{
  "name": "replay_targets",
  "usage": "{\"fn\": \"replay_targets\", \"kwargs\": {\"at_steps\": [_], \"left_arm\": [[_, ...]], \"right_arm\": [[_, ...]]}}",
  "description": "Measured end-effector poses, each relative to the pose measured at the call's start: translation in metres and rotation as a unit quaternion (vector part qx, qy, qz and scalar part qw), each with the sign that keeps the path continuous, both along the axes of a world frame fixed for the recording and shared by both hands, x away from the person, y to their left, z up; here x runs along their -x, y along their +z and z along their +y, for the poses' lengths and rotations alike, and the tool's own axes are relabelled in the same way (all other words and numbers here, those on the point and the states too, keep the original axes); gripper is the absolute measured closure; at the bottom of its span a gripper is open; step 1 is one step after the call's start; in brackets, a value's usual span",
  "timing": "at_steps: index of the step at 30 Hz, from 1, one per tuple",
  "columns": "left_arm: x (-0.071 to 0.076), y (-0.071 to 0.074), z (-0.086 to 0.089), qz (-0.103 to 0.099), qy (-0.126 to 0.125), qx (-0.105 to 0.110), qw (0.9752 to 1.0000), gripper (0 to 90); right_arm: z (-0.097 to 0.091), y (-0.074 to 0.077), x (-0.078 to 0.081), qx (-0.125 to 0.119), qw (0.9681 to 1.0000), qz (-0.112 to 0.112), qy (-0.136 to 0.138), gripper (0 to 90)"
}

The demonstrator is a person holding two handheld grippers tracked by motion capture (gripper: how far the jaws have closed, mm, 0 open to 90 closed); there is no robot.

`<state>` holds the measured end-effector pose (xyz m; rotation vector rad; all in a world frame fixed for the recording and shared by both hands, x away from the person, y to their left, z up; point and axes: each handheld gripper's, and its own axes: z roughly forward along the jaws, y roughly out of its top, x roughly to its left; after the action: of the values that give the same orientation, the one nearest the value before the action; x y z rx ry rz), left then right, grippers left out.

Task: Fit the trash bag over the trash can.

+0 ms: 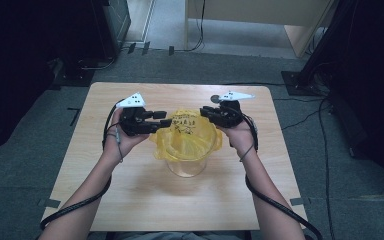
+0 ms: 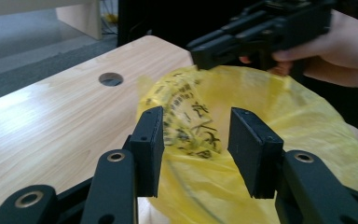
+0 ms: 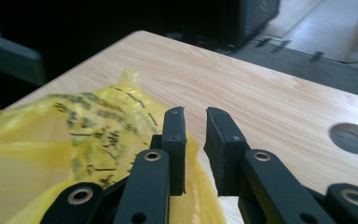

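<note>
Lining a clear tub with a yellow bag
Left gripper stood open over the bag's rim; right gripper was narrow, with the bag's edge between its jaws.

The worktop lies bare across its whole near half, and broad strips stay free along its left and right edges, so a hand could pass there unhindered. At the centre stands a clear container lined with a yellow bag, whose rim spreads wide and blocks the middle. The left claw and the right claw crowd that rim from either side, leaving a narrow gap over the bag's far edge. Beyond it, a round hole marks the far strip, which is otherwise free.
</note>
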<state>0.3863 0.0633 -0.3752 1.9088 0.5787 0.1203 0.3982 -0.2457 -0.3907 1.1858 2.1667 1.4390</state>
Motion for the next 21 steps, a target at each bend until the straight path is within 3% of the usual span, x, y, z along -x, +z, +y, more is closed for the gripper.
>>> {"fn": "replay_targets", "kwargs": {"at_steps": [3, 6, 8, 10, 13, 17, 21], "left_arm": [[0.002, 0.004, -0.005, -0.001, -0.015, 0.007, 0.9999, 52.7], [0.004, 0.005, -0.015, 0.002, -0.035, 0.003, 0.9994, 46.1], [0.007, 0.003, -0.022, -0.017, -0.055, -0.016, 0.9982, 41.5], [0.009, 0.001, -0.029, -0.040, -0.077, -0.044, 0.9952, 40.0], [0.012, -0.003, -0.042, -0.028, -0.096, -0.080, 0.9918, 41.7], [0.013, -0.009, -0.058, -0.027, -0.108, -0.150, 0.9824, 41.5], [0.010, -0.010, -0.062, -0.019, -0.108, -0.160, 0.9810, 37.5]], "right_arm": [[-0.001, -0.001, 0.000, 0.005, 0.9999, 0.008, -0.008, 78.2], [-0.002, 0.001, 0.003, 0.021, 0.9997, -0.008, -0.009, 68.3], [-0.004, 0.002, 0.006, 0.020, 0.9996, -0.018, -0.004, 62.4], [-0.006, 0.002, 0.009, 0.018, 0.9995, -0.024, 0.001, 56.5], [-0.008, 0.000, 0.013, 0.020, 0.9992, -0.031, 0.013, 48.3], [-0.010, -0.004, 0.017, 0.028, 0.9986, -0.038, 0.026, 42.4], [-0.011, -0.006, 0.022, 0.034, 0.9977, -0.042, 0.040, 37.7]]}}
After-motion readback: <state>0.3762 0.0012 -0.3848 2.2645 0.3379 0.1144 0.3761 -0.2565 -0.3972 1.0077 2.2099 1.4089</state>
